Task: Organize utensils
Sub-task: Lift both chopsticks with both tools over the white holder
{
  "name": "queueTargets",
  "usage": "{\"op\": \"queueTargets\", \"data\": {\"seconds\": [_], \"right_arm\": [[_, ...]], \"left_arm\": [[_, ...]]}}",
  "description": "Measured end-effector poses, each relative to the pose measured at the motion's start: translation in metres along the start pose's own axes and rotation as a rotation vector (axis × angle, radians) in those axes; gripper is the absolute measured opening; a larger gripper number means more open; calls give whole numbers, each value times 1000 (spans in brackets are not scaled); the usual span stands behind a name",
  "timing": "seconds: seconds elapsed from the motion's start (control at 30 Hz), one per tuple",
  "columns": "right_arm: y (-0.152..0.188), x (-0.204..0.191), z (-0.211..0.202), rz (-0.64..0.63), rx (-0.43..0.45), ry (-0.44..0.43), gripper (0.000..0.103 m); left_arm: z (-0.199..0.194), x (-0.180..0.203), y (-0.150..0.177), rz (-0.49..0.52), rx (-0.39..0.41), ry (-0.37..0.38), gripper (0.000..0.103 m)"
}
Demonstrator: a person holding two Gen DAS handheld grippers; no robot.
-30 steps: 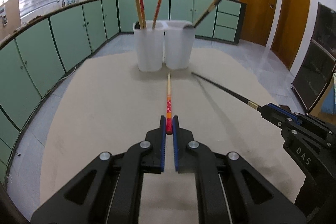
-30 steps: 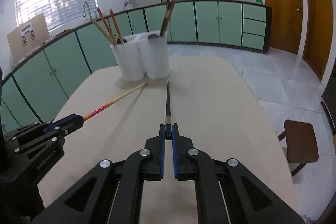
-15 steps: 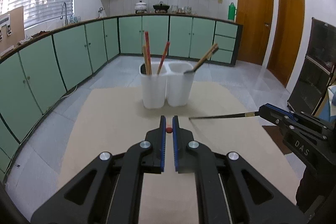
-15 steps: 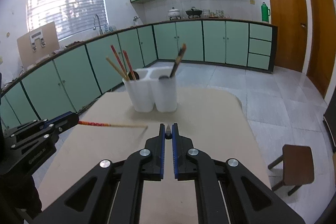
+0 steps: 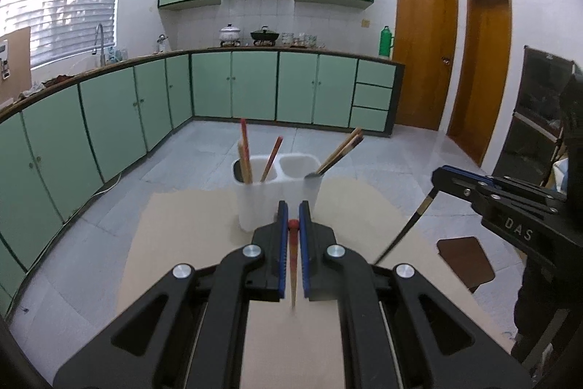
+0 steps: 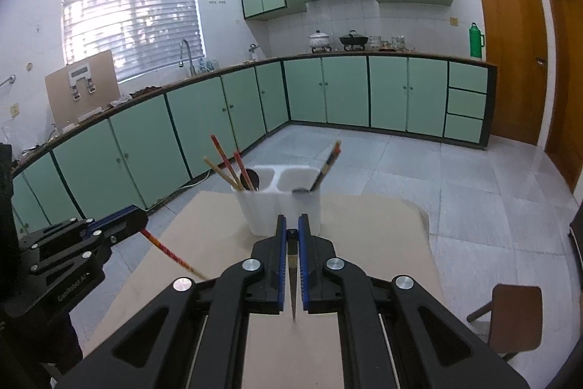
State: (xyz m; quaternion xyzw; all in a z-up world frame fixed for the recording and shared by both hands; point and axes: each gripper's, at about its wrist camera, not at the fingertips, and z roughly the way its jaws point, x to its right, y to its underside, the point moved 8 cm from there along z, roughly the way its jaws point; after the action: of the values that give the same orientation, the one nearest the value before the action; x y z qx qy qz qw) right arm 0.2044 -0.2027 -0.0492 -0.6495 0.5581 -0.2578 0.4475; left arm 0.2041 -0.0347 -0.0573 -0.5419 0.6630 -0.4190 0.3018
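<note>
My left gripper (image 5: 293, 212) is shut on the red end of a red-and-wood chopstick (image 5: 293, 257), which hangs tip-down between the fingers above the beige table (image 5: 182, 243). My right gripper (image 6: 291, 223) is shut on the butt of a black chopstick (image 6: 292, 274), also hanging tip-down. Each gripper shows in the other's view: the right gripper (image 5: 439, 175) with the black chopstick (image 5: 404, 228), the left gripper (image 6: 140, 217) with the red chopstick (image 6: 171, 256). Ahead stands a white two-compartment holder (image 5: 251, 206) (image 6: 262, 210). Red and wooden chopsticks stand in its left cup, darker ones in its right.
A brown stool (image 6: 513, 308) (image 5: 462, 257) stands on the tiled floor right of the table. Green cabinets run along the left and back walls. Wooden doors (image 5: 426, 53) are at the back right. A dark cabinet (image 5: 539, 119) stands at the far right.
Both grippers have risen off the table with their chopsticks. The chopsticks, which lay pointing at the holder, now hang tip-down. The holder sits lower in both views.
</note>
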Motion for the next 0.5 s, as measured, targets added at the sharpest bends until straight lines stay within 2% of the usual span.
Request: {"op": "queueTargets", "data": {"seconds": [0.33,0.5], "right_arm": [[-71,-7,-9,-29,72,-66,6],[-119,-15,-11,-73,149,-54,6]], "left_arm": [[-7,13,-58,33,101,69,5],[-6,16,-107,42,201,61,5]]}}
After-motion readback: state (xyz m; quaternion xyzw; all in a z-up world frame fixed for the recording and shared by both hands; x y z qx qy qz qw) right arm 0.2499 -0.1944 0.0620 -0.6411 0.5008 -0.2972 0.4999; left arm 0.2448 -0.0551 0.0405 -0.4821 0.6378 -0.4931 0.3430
